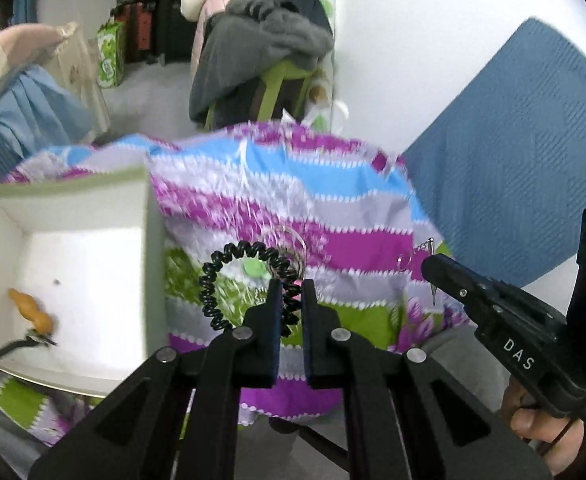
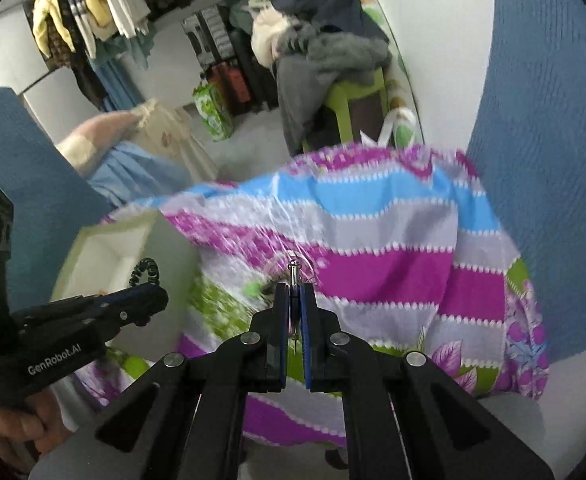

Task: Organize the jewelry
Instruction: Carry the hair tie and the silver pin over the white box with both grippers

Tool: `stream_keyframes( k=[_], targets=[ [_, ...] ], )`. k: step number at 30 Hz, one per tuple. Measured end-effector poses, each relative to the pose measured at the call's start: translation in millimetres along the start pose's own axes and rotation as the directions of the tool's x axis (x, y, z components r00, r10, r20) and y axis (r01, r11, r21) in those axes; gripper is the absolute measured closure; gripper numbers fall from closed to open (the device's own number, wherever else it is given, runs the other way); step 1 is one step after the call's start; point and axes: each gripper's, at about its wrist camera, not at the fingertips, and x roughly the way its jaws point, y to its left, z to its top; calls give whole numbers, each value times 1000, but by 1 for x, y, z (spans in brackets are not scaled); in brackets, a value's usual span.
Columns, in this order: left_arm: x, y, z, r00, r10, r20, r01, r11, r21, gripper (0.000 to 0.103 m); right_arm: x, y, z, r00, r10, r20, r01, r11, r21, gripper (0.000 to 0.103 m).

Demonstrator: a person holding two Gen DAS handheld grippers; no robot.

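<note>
My left gripper [image 1: 291,286] is shut on a black coiled bracelet [image 1: 229,280] and holds it above the striped cloth [image 1: 333,208], just right of the white open box [image 1: 149,248]. An orange trinket [image 1: 33,310] on a dark cord lies inside the box. My right gripper [image 2: 294,292] is shut on a thin silver chain piece [image 2: 293,276] with a pin hanging between the pads. In the left wrist view the right gripper [image 1: 433,266] shows at the right with the silver chain [image 1: 423,250] at its tip. In the right wrist view the left gripper [image 2: 149,300] holds the bracelet [image 2: 145,271] at the box [image 2: 105,256].
A blue textured cushion [image 1: 513,152] stands right of the cloth. A green stool piled with grey clothes [image 1: 261,48] stands behind. Hanging clothes [image 2: 93,0], suitcases and a green bag [image 1: 111,56] are at the back. A clear ring [image 1: 289,240] lies on the cloth.
</note>
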Motion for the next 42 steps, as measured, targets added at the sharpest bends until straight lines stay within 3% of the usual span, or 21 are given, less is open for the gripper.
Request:
stream_keyframes(
  k=[11,21,25,30,37,42],
  targets=[
    [-92,34,33,993,31,118,-31,1000,1,95,-55,90,56,987,65,144,-56,996,-67,99],
    [-136,105,34,983,88,158,-78,995,-68,95,-44,161,61,982,83,168,-68,993,-95,99],
    [-136,134,26,983,104,150,-91,991,-93,95,-23,178,52,988,72,133,-59,993,-104,99],
    [-117,169,8,988,122,96,-108,985,-134,95,18,194,30,997,78,26,-74,990,-117,99],
    [-83,200,-18,992,124,17,-119,976,-184,95,75,205,-8,989,51,-136,-71,986,-148,99],
    [-69,210,-29,992,120,-24,-123,972,-200,94,97,200,-22,979,49,-199,-74,990,-122,99]
  ],
)
